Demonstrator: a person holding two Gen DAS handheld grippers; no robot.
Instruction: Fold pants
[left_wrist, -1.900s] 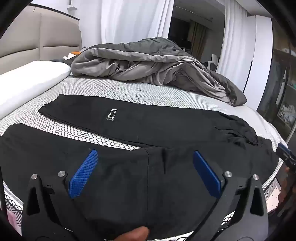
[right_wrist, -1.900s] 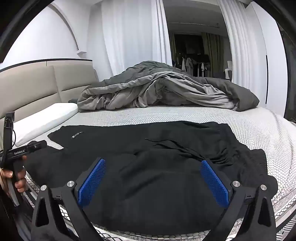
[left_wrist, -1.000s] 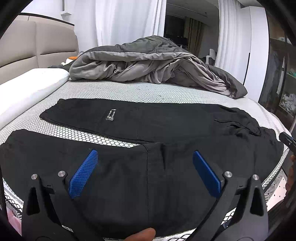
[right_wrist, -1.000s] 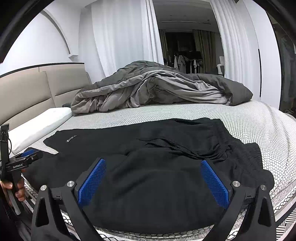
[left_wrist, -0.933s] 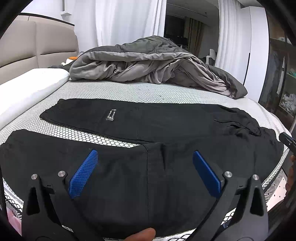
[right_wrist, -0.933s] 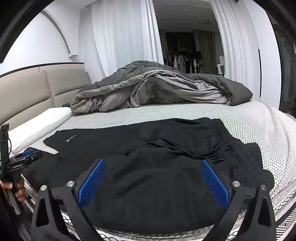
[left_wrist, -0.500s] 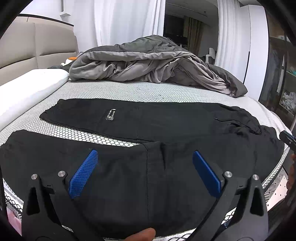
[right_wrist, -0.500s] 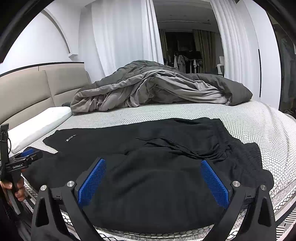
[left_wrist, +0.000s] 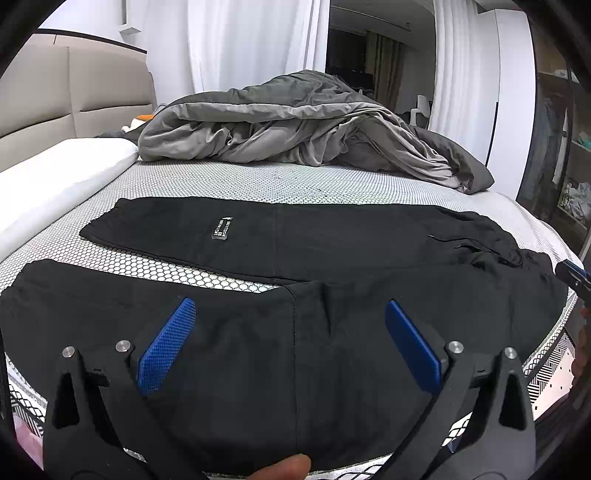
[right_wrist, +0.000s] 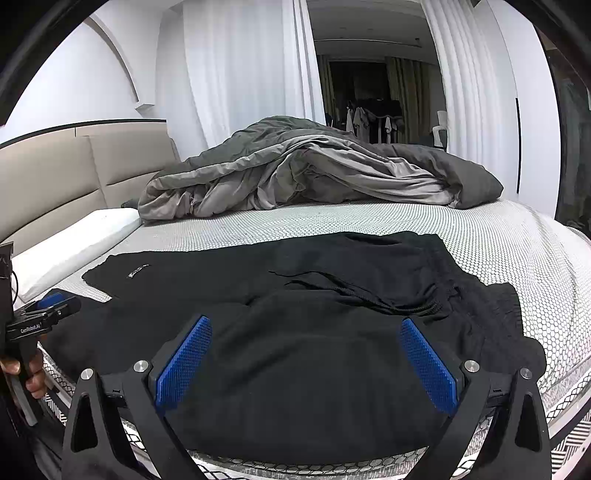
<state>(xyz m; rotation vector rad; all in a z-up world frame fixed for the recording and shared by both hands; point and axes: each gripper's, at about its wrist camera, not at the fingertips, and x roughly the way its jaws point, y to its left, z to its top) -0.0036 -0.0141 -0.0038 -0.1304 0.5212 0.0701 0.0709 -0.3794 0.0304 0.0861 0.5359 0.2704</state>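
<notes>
Black pants (left_wrist: 332, 243) spread flat on my bed (left_wrist: 258, 184).
My left gripper (left_wrist: 288, 328) and right gripper (right_wrist: 303, 350) hover over them, both spread wide (nothing grasped).

pants (left_wrist: 332, 251): we record black, with a small black patch lettered in white at 10 o'clock
mattress cover (left_wrist: 258, 184): white with dark honeycomb pattern
duvet (left_wrist: 295, 125): two greys, darker outside, at 12 o'clock
left gripper (left_wrist: 290, 341): black frame, blue textured pads
right gripper (right_wrist: 304, 362): same colours
headboard (right_wrist: 55, 173): beige
</notes>
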